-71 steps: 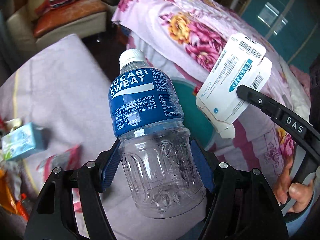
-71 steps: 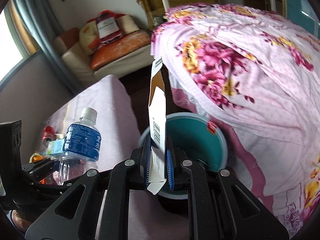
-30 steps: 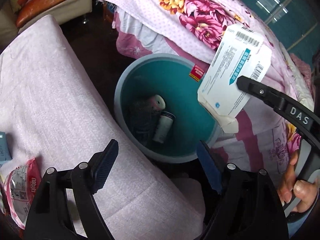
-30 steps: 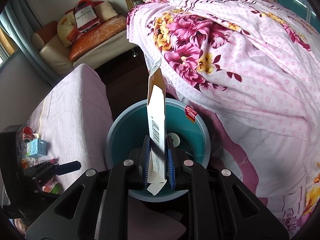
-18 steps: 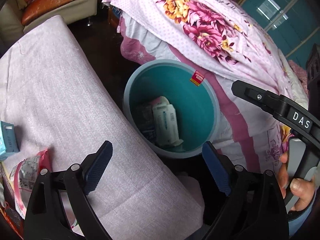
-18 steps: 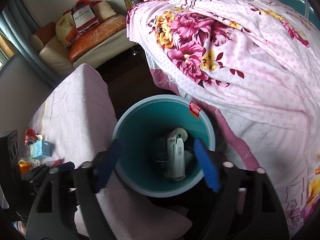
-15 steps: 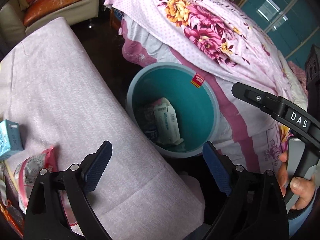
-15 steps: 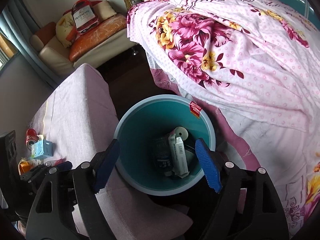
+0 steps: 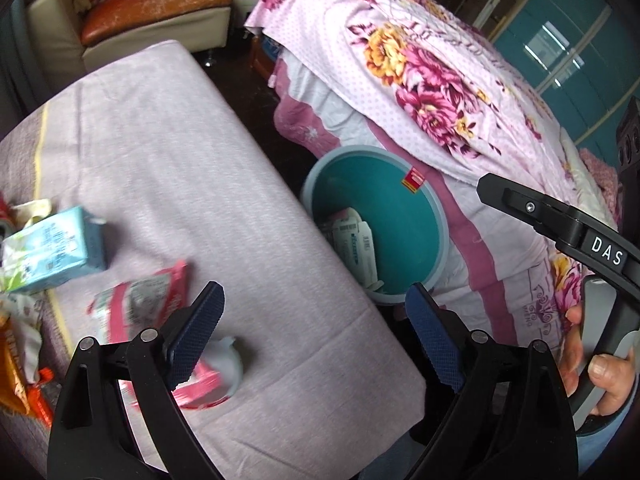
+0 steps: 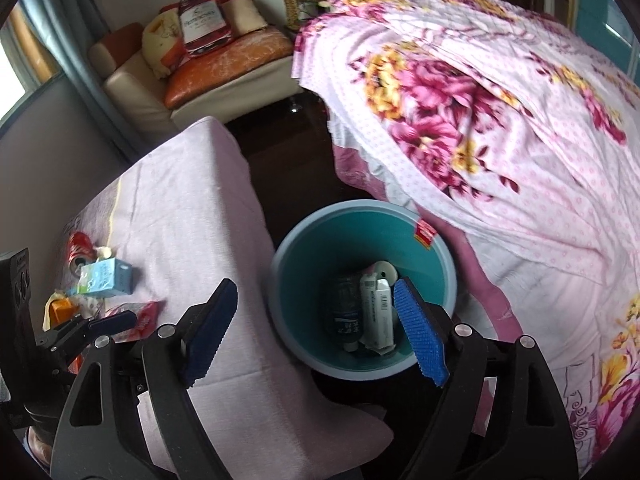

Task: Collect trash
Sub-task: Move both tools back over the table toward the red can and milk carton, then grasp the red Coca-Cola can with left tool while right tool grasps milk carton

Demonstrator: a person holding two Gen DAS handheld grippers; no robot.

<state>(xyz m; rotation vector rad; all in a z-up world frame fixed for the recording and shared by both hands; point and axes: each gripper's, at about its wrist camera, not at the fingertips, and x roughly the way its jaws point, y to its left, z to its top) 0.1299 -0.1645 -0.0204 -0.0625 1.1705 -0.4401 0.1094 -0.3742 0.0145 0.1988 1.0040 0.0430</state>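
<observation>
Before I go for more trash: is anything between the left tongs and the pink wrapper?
Nothing visible. The left tongs hang open above the pink wrapper, which lies on the pink-covered table.

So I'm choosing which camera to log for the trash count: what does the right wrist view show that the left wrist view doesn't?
Only the right wrist view shows the red soda can and the dark bottle inside the bin. Only the left wrist view shows the person's hand holding the right gripper's handle. Both show the teal bin, the white carton inside it, the light blue box and the pink wrapper on the cloth.
</observation>
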